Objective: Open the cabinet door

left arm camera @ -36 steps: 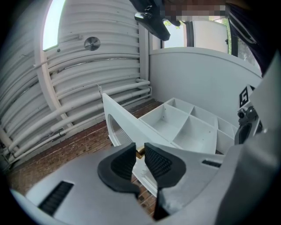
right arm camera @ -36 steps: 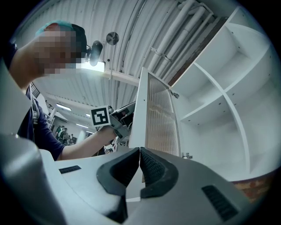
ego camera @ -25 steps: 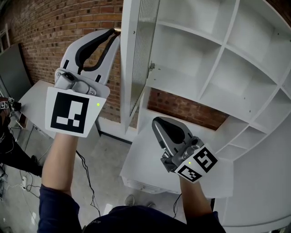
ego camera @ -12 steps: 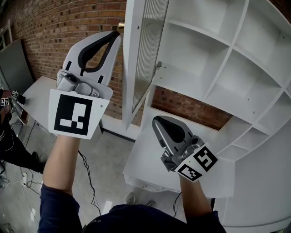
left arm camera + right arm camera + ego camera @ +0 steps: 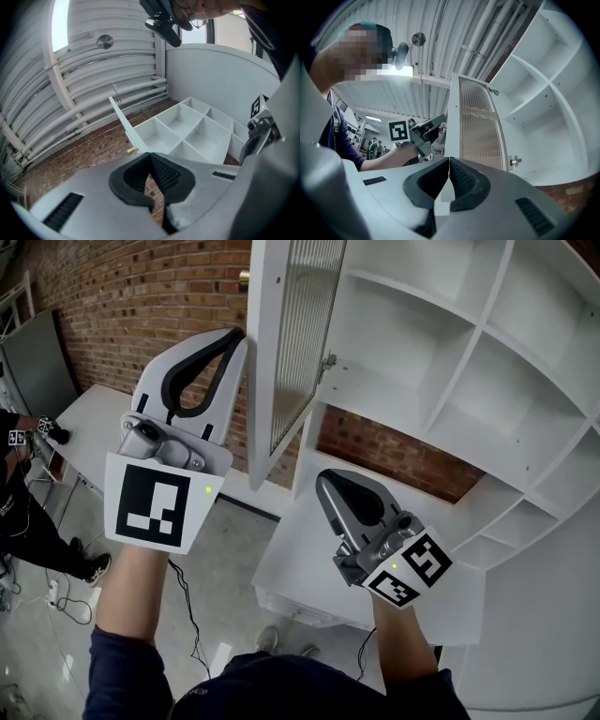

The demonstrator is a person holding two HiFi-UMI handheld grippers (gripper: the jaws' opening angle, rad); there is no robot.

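Lowest in the head view, our two forearms rise from the bottom edge. The right gripper (image 5: pixel 324 478) sits at centre, just below the middle of the frame, over the white counter (image 5: pixel 291 568). Its own view shows its jaws (image 5: pixel 449 162) pressed together. The left gripper (image 5: pixel 240 334) stands higher, at left centre, its marker cube facing us. Its jaws (image 5: pixel 150 157) also meet, tip to tip, and in the head view the tips sit just left of the door's free edge without gripping it.

Beyond the tips, the door (image 5: pixel 298 343) hangs swung out towards us at the upper centre. It is a white frame round ribbed glass, with a brass knob (image 5: pixel 244 278) on its outer face and a hinge (image 5: pixel 328 362) tying it to the cabinet (image 5: pixel 487 343), whose white shelves fill the upper right.

Furthest back, a brick wall (image 5: pixel 131 296) runs across the upper left. Below it stands a white table (image 5: pixel 84 432), and a person (image 5: pixel 28 512) stands at the left edge.
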